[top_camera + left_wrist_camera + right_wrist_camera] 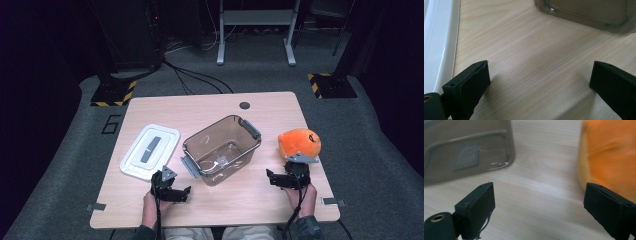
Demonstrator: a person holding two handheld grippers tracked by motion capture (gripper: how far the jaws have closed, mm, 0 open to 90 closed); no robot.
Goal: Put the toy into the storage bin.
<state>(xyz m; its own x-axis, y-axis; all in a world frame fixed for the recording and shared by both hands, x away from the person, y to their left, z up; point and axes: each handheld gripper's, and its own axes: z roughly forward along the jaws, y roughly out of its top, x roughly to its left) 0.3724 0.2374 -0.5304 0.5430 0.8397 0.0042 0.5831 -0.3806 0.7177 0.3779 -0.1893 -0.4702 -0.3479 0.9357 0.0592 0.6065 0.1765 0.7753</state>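
Pale wood-grain desk (280,200) stretches out under both my hands, with dark carpet and a metal frame beyond it. Nearest me on the left, my left tool (175,192) sits low over bare wood, its jaws wide apart and holding nothing. On the right, my right tool (278,179) has its jaws apart too, with only desk between them. Just past it, at the right edge, lies the round orange plush toy (299,142), which I judge to be my target; in the right gripper view its orange flank (609,155) sits just behind my right-hand jaw, not between the two.

In the middle stands the clear brownish plastic storage bin with grey latches (222,149), open and empty. Left of it, flat on the desk, lies the white rectangular lid with a grey handle strip (150,151).

My worry: the toy is off to one side of my right tool, so closing now would pinch air or only snag loose fabric. Soft plush could also slip free over the bin, or I might knock the bin's near corner (506,157).
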